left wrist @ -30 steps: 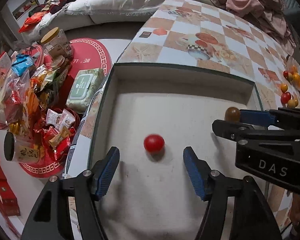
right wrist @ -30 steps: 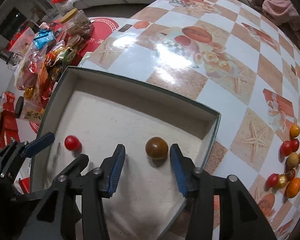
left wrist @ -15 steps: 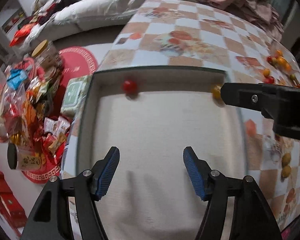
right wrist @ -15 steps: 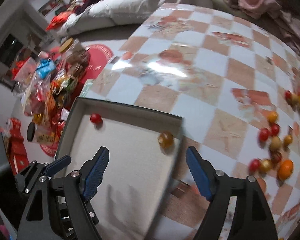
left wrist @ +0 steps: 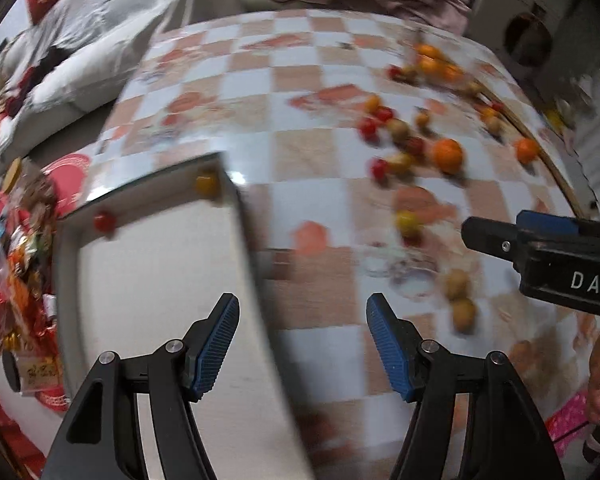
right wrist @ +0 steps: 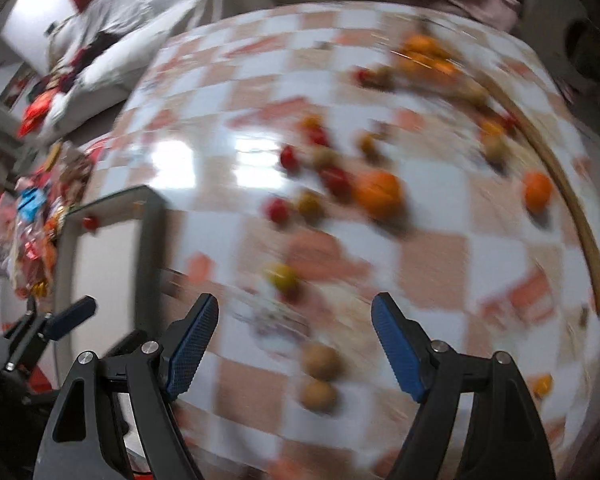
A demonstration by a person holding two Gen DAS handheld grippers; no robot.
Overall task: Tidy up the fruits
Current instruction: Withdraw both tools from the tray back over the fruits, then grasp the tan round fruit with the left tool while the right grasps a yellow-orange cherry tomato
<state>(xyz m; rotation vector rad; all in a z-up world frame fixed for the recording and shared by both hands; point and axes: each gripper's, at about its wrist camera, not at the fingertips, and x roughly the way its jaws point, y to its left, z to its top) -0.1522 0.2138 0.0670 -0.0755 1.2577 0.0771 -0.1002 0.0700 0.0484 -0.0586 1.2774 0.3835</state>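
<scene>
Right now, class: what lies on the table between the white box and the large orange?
In the right wrist view, small red tomatoes and a yellowish one lie between the white box and the large orange.

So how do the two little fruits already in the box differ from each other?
The red fruit is red and lies near the far left corner of the box; the yellowish fruit is amber and lies in the far right corner. Both are small, round, lie against the far wall, and no gripper touches them.

White letters "DAS", cut by frame edge, on right gripper [left wrist: 540,256] black body.
</scene>
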